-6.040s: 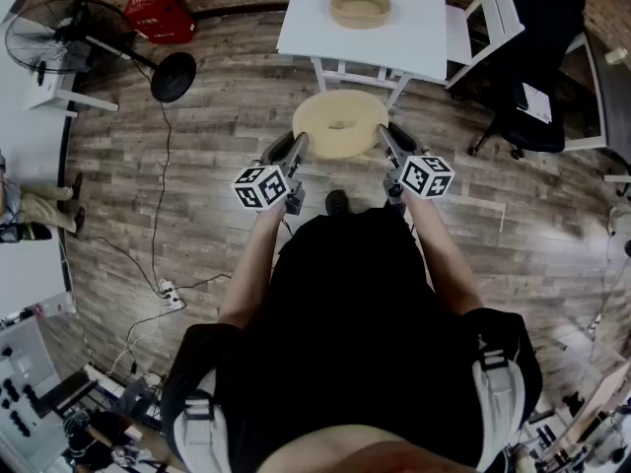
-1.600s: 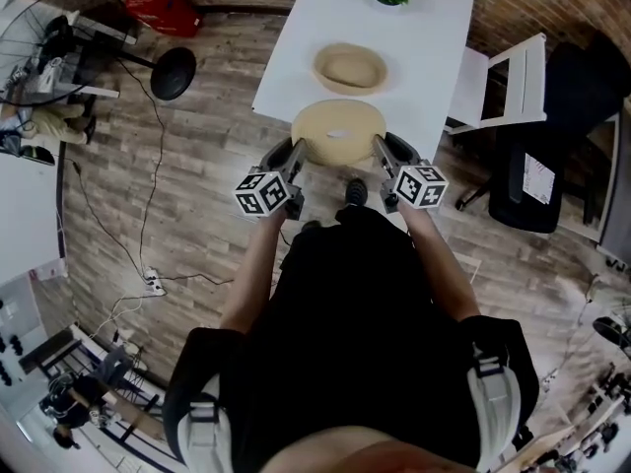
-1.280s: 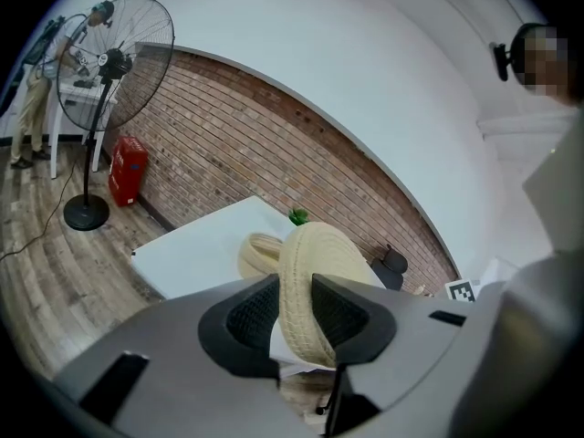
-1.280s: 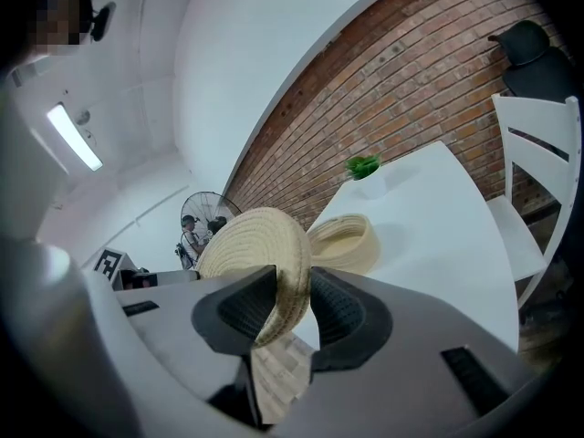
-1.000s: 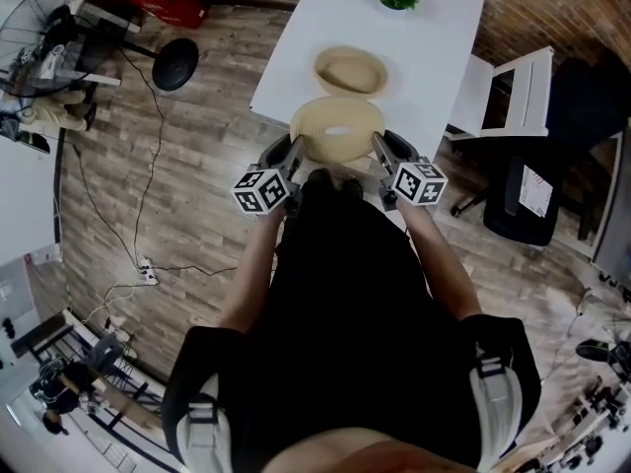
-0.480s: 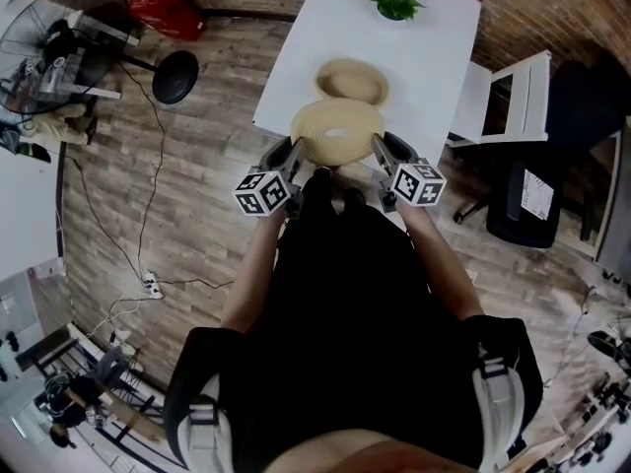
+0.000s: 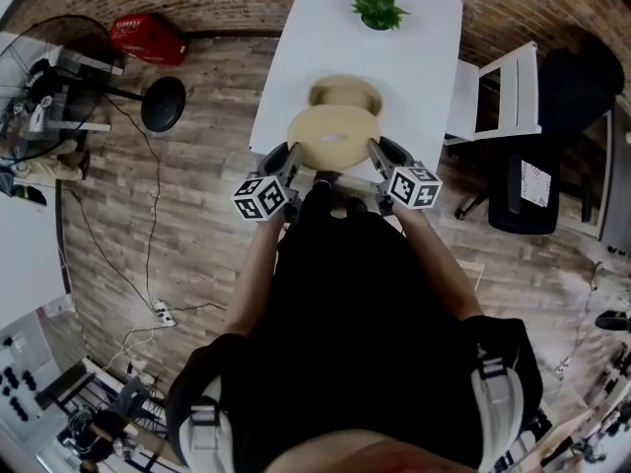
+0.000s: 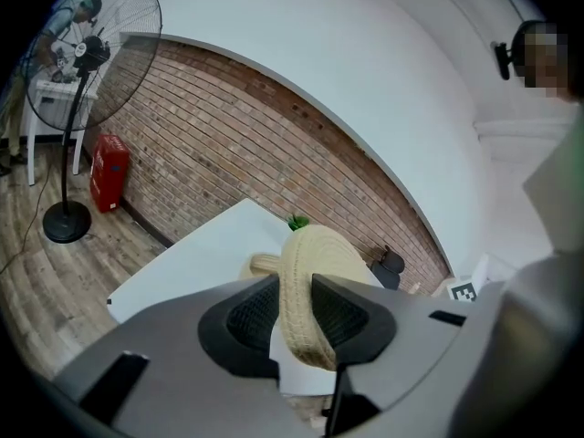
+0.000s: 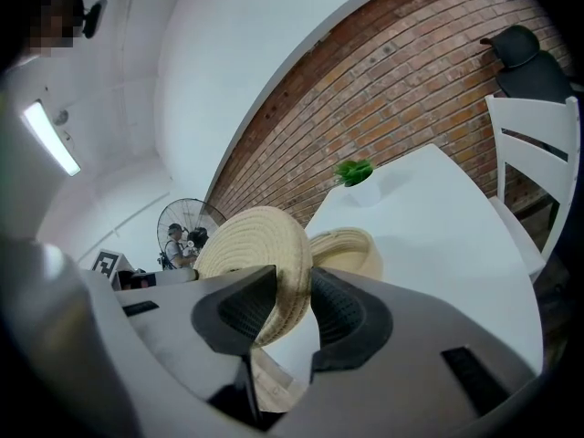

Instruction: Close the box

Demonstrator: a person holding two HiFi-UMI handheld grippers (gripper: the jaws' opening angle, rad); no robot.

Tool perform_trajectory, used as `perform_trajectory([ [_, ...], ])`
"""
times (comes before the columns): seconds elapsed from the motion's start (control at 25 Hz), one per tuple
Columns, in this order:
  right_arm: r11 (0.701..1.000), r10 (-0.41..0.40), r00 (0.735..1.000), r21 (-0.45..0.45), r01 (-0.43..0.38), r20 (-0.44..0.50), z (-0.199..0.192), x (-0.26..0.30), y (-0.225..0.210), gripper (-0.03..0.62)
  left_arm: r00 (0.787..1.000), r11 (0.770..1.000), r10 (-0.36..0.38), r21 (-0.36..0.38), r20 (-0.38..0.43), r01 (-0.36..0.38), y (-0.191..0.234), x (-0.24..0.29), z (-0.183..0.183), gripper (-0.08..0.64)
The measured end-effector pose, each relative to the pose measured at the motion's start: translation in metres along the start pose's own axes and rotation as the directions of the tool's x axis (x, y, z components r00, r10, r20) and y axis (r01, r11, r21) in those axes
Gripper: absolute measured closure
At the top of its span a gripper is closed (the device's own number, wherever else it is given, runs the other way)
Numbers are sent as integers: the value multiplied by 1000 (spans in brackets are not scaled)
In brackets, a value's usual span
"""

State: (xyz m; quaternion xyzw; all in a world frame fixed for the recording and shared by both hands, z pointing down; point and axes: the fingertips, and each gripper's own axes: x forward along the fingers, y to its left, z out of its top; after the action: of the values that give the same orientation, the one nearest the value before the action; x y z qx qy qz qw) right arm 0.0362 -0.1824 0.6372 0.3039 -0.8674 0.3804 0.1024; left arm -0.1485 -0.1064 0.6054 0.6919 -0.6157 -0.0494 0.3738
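Observation:
A round woven lid [image 7: 333, 136] hangs level over the near edge of the white table [image 7: 414, 37], held from both sides. My left gripper [image 7: 293, 152] is shut on its left rim [image 8: 306, 290] and my right gripper [image 7: 375, 150] is shut on its right rim [image 9: 265, 245]. Just beyond the lid, the round woven box [image 7: 345, 91] stands open on the table; the lid hides its near edge in the head view. Past the lid's edge the box [image 8: 263, 265] shows in the left gripper view and the box [image 9: 351, 249] in the right gripper view.
A small green plant [image 7: 378, 8] stands at the table's far end. A white chair [image 7: 498, 87] and a black office chair [image 7: 562, 97] are to the right. On the wooden floor at left are a standing fan [image 7: 39, 87], a red container [image 7: 148, 37] and a cable.
The lid, held in both grippers, has come forward to the table; the gap between it and the box has closed and it now overlaps the box's near edge.

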Motion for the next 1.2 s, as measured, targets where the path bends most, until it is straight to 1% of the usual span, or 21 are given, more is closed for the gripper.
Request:
perform_trajectory([
  [0.32, 996, -81, 996, 41, 79, 30, 12, 13, -15, 474, 996, 998, -64, -1, -56, 65, 11, 36, 13, 440],
  [0.48, 990, -122, 992, 70, 120, 31, 12, 21, -24, 474, 993, 997, -83, -4, -89, 83, 18, 53, 16, 440],
  [0.84, 980, -179, 983, 98, 175, 37, 15, 38, -36, 474, 982, 993, -115, -10, -149, 115, 36, 82, 20, 440],
  [1.2, 969, -220, 975, 123, 213, 44, 18, 52, -46, 474, 969, 990, -137, 6, -204, 141, 47, 108, 24, 440],
])
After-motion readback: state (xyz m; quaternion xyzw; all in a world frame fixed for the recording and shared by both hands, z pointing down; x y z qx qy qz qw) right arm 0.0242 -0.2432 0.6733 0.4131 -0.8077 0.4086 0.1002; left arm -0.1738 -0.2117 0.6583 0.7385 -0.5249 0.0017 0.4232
